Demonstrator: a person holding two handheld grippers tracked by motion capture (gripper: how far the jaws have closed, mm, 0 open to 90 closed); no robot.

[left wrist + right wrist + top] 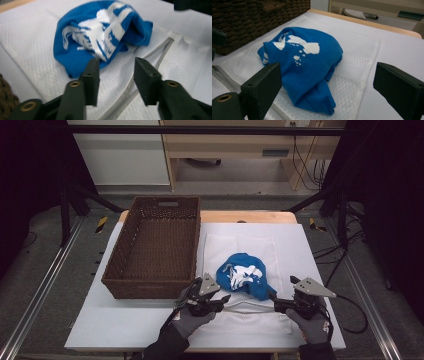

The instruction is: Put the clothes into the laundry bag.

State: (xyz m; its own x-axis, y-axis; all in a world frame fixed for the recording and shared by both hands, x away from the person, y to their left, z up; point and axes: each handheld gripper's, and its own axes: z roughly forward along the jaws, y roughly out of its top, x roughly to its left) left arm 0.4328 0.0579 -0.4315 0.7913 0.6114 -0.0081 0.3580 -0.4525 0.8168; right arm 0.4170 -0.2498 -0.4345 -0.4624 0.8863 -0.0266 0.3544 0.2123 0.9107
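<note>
A crumpled blue garment with a white print [242, 275] [75, 57] [312, 65] lies on a white mesh garment [240, 245] [30, 50] [354, 75] that is spread flat on the table. My left gripper [225, 298] [116, 67] hovers just left of the blue garment's near edge. Its jaws stand partly apart with nothing between them, over the grey trim [160, 52] of the mesh garment. My right gripper [272, 301] [329, 75] sits at the garment's near right. It is wide open and faces the blue cloth without touching it.
A brown wicker basket [145, 289] [249, 20] stands empty at the left of the white table [125, 320], close beside the mesh garment. The table's wooden far edge [240, 216] runs behind. Dark frame posts stand at both sides.
</note>
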